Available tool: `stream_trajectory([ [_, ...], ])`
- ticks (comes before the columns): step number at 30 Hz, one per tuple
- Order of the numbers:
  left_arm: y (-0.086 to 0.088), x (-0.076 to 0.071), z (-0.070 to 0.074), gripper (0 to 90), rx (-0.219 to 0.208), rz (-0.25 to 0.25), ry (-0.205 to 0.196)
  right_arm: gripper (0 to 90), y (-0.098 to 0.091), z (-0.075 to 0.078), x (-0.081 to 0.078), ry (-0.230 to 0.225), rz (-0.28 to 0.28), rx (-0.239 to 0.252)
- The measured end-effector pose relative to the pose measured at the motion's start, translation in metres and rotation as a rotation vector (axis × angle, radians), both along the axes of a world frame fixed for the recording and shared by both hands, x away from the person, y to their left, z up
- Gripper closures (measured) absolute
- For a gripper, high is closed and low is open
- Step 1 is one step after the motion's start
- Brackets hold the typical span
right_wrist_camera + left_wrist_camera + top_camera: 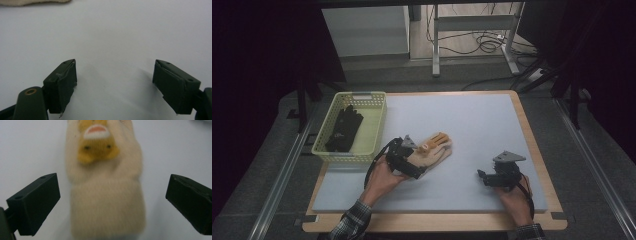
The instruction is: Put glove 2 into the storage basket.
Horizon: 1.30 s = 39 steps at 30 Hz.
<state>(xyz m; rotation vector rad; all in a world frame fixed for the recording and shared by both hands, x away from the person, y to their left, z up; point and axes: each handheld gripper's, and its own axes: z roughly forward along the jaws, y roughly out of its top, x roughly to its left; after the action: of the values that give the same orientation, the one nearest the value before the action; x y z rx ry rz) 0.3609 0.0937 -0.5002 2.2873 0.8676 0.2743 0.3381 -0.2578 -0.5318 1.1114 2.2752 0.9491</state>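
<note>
A cream knitted glove [432,151] with an orange animal face lies flat on the pale mat [472,125], near its middle. In the left gripper view the glove [105,195] lies between the two black jaws, cuff end nearest, and the jaws stand wide apart on either side of it without touching it. My left gripper [409,161] is open at the glove's cuff. My right gripper [486,176] rests to the right, open over bare mat [115,45], its jaws apart with nothing between them. An edge of the glove [35,2] shows at the top left of the right gripper view.
A yellow-green plastic basket [374,127] stands at the mat's left edge with a black glove [344,129] inside. The mat sits on a wooden board [537,150]. Beyond the table are desk legs and cables [482,42] on the floor.
</note>
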Motion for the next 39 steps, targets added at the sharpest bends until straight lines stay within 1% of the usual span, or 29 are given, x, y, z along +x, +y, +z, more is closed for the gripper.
stream_trajectory([
  [2, -0.008, 0.01, -0.004, 0.0, 0.007, -0.011, 0.016, 19.2, 0.0, 0.0, 0.0, -0.001, 0.0, -0.001],
  [4, -0.018, 0.021, -0.01, 0.0, 0.025, -0.024, 0.039, 19.2, 0.0, 0.0, 0.0, 0.0, 0.0, 0.0],
  [7, -0.027, 0.029, -0.017, 0.0, 0.044, -0.031, 0.057, 19.3, 0.0, 0.0, 0.0, 0.001, 0.0, 0.001],
  [10, -0.034, 0.035, -0.022, 0.0, 0.057, -0.03, 0.071, 19.3, 0.0, 0.0, 0.0, 0.001, 0.0, 0.001],
  [13, -0.041, 0.037, -0.029, 0.3, 0.112, -0.029, 0.074, 19.2, 0.0, 0.0, 0.0, 0.001, 0.0, 0.001],
  [14, -0.041, 0.037, -0.03, 0.9, 0.111, -0.032, 0.076, 19.2, 0.0, 0.0, 0.0, 0.001, 0.0, 0.001],
  [15, -0.041, 0.037, -0.03, 1.9, 0.1, -0.025, 0.078, 19.2, 0.0, 0.0, 0.0, 0.001, 0.0, 0.001],
  [17, -0.039, 0.035, -0.027, 7.7, 0.101, -0.018, 0.074, 19.2, 0.0, 0.0, 0.0, 0.001, 0.0, 0.001],
  [19, -0.039, 0.033, -0.025, 16.5, 0.1, -0.022, 0.072, 19.2, 0.0, 0.0, 0.0, 0.002, 0.0, 0.003],
  [22, -0.039, 0.031, -0.023, 24.7, 0.097, -0.013, 0.075, 19.2, 0.0, 0.0, 0.001, 0.005, 0.001, 0.004],
  [24, -0.039, 0.029, -0.021, 37.5, 0.101, -0.013, 0.084, 19.2, 0.0, 0.0, 0.0, 0.003, 0.0, 0.003],
  [28, -0.043, 0.026, -0.018, 49.6, 0.112, -0.005, 0.096, 19.3, 0.0, 0.0, 0.001, 0.005, 0.001, 0.003],
  [31, -0.043, 0.025, -0.017, 54.4, 0.107, 0.0, 0.099, 19.2, 0.0, 0.0, 0.0, 0.002, 0.0, 0.001],
  [34, -0.04, 0.027, -0.016, 56.0, 0.086, 0.008, 0.123, 19.2, 0.0, 0.0, 0.0, 0.002, 0.0, 0.001],
  [36, -0.039, 0.028, -0.014, 56.0, 0.074, 0.02, 0.13, 19.3, 0.0, 0.0, 0.0, 0.001, 0.0, 0.001],
  [39, -0.036, 0.029, -0.005, 56.0, 0.066, 0.029, 0.117, 19.2, 0.0, 0.0, 0.0, 0.004, 0.0, 0.004],
])
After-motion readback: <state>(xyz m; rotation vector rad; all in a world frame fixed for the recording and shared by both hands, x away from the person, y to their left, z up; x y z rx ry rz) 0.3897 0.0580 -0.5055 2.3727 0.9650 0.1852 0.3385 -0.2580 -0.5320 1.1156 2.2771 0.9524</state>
